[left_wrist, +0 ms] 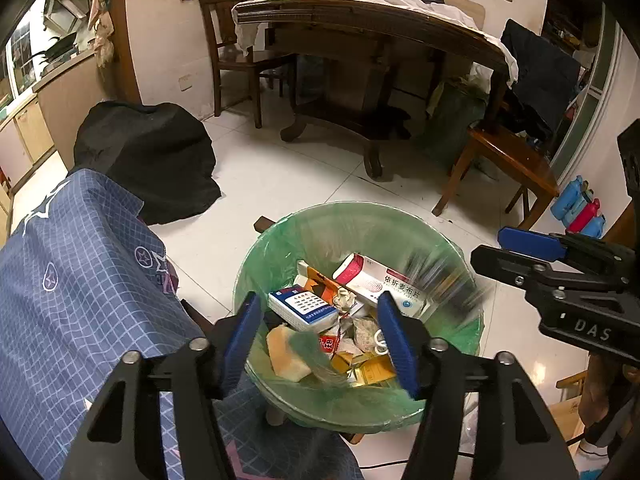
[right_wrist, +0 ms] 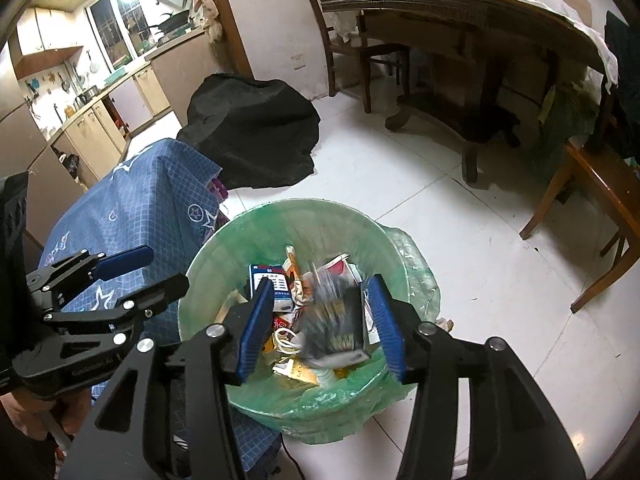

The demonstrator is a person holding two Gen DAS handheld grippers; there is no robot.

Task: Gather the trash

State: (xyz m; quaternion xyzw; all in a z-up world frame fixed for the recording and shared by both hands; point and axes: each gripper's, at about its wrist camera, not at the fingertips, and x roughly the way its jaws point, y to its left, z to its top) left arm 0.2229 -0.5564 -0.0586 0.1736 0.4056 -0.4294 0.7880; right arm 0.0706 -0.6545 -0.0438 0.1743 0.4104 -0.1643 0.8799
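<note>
Both grippers wide over bin (right_wrist: 404, 248): right gripper (right_wrist: 324, 330) above blurred dark packet (right_wrist: 340, 320); left gripper (left_wrist: 320, 344) empty.

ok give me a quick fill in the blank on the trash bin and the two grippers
1. The trash bin is lined with a ____ plastic bag.
2. Both the left gripper and the right gripper have their fingers ____.
3. The blurred dark item between the right gripper's fingers is above the ____.
4. The blue checked cloth lies on the bin's ____ side in both views.

Missing words: green; open; bin; left
</note>
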